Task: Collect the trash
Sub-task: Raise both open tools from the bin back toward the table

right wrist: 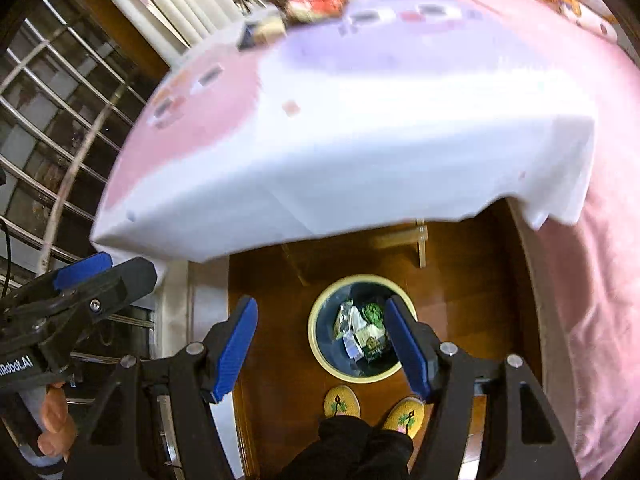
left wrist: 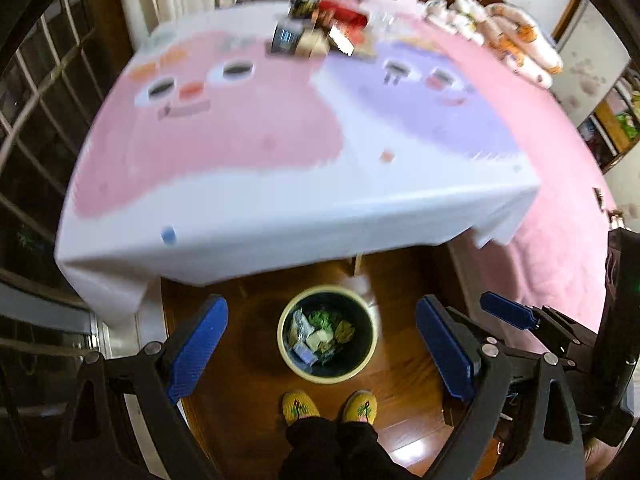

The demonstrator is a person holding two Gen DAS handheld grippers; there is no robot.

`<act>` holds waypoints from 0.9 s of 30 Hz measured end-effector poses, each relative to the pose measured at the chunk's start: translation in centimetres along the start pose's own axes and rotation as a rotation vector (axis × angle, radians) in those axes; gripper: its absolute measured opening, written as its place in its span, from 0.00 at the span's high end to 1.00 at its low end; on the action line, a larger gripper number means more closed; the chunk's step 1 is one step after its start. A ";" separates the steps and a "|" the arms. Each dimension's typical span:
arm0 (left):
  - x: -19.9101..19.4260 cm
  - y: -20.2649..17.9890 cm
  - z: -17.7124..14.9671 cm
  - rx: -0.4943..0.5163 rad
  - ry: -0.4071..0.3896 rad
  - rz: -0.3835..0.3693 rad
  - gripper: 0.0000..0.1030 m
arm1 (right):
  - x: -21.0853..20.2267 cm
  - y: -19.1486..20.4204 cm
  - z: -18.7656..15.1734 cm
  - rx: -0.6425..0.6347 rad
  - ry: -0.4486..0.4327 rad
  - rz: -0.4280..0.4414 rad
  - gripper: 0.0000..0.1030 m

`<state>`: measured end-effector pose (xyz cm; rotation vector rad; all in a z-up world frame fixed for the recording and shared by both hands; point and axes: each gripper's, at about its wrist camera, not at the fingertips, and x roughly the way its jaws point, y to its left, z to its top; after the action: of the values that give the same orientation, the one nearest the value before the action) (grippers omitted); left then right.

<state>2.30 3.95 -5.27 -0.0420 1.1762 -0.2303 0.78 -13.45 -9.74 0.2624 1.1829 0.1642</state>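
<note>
A round cream-rimmed trash bin (left wrist: 370, 354) stands on the wooden floor under the table's front edge, with several wrappers (left wrist: 318, 334) in it. It also shows in the right wrist view (right wrist: 316, 346). My left gripper (left wrist: 322, 348) is open and empty, high above the bin. My right gripper (right wrist: 322, 346) is open and empty above the bin too, and shows at the right of the left wrist view (left wrist: 506, 314). More trash, blurred cans and packets (left wrist: 320, 28), lies at the table's far side; it also shows in the right wrist view (right wrist: 304, 4).
The table wears a pink, purple and white cloth (left wrist: 248, 152). A pink bed cover (left wrist: 560, 184) with plush toys (left wrist: 516, 36) is at the right. A barred window (left wrist: 36, 120) is at the left. My yellow slippers (left wrist: 300, 406) stand by the bin.
</note>
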 end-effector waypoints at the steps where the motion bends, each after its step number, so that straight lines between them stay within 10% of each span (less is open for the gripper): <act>1: -1.0 -0.1 0.5 0.005 -0.014 -0.010 0.09 | -1.2 0.5 0.6 -0.011 -0.016 -0.005 0.35; 15: -10.9 -0.5 8.4 0.079 -0.257 -0.078 0.09 | -10.6 4.9 7.8 -0.087 -0.252 -0.060 0.35; 27: -9.2 -1.7 17.2 0.068 -0.308 -0.011 0.09 | -11.1 2.8 17.8 -0.058 -0.343 -0.088 0.35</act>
<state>14.47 2.64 10.02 -0.0237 0.8611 -0.2634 13.22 -15.72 7.20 0.1780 0.8461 0.0723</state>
